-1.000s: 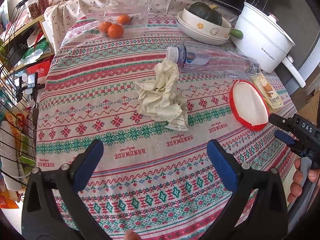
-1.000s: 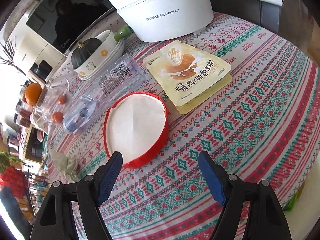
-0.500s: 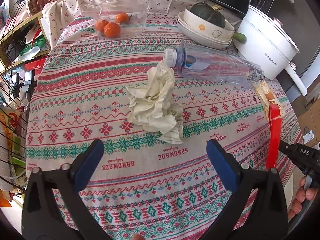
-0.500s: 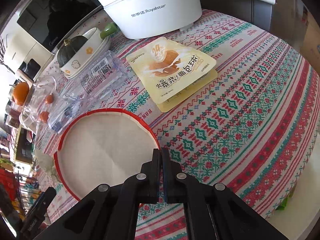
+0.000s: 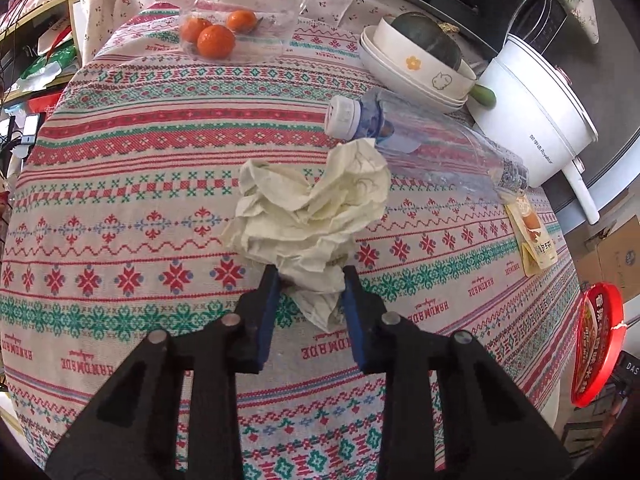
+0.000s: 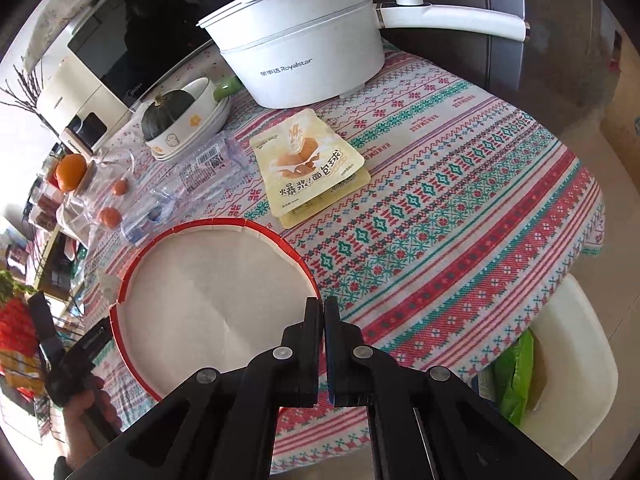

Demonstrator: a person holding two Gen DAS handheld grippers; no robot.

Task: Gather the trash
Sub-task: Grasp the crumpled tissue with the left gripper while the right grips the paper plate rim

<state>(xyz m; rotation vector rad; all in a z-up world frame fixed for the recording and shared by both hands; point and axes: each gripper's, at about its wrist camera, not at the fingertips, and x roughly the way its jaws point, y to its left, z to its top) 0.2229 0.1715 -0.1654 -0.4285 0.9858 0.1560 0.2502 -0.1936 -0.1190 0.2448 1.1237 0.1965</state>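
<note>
The left gripper (image 5: pixel 308 280) is seen closed on the near end of one crumpled paper towel (image 5: pixel 308 216), its two blue pads (image 5: pixel 267 312) pressed against the paper from either side; the rest of the towel lies on the patterned tablecloth (image 5: pixel 120 184). The right gripper (image 6: pixel 322 320) is seen with its fingers drawn together on the rim of one red-edged paper lid (image 6: pixel 208 292), which is held above the table edge (its printed red face shows at the right border of the left wrist view (image 5: pixel 598 344)).

Just beyond the towel, one empty clear plastic bottle (image 5: pixel 432 148) lies on its side, its white cap (image 5: pixel 340 116) next to the towel's far corner. Near the bottle's base, yellow snack pouches (image 6: pixel 308 168) lie flat; two appear to be stacked, one edge showing under the other.

Farther back, one white Royalstar electric pot (image 6: pixel 304 56) stands with its lid on and its long handle (image 6: pixel 452 20) pointing away. Beside it, a stack of white bowls (image 5: pixel 416 68) holds one dark green squash (image 5: pixel 428 36); the exact number of bowls cannot be told. One green object (image 5: pixel 484 94) lies between bowls and pot. At the far side, one clear glass container (image 5: pixel 240 4) holds three small oranges (image 5: pixel 216 40). One white chair seat (image 6: pixel 572 364) is visible below the table edge.
</note>
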